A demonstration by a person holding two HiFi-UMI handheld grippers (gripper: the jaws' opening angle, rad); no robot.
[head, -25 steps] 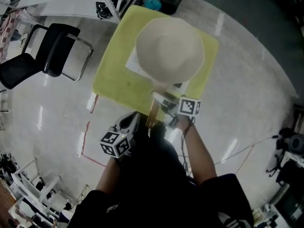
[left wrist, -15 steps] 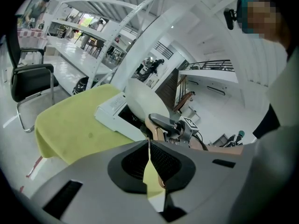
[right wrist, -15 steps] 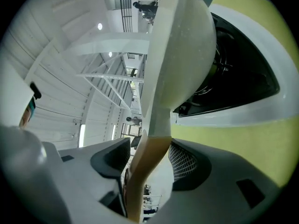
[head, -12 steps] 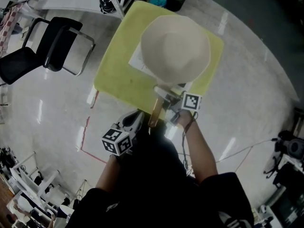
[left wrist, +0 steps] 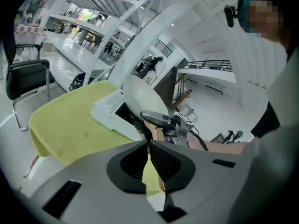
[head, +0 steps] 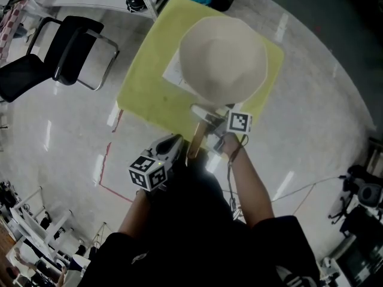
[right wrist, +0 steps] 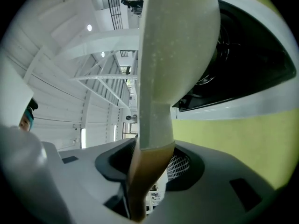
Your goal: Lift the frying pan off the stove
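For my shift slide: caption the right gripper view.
Right gripper, jaws just closed further on the wooden handle of the frying pan over the stove.

The frying pan (head: pixel 222 55) is sitting in the upper middle of the head view, a round, cream-coloured pan with a pale, faintly speckled surface. Its handle (head: pixel 196 139), cream near the bowl and turning to tan wood further out, is pointing down toward the centre of the frame. The pan is covering most of the stove (head: pixel 172 72), a flat white unit with a black top that is showing at the pan's left edge. Whether the pan is resting on the stove or hanging just clear of it cannot be told. The stove is lying on a yellow-green table (head: pixel 146 97).
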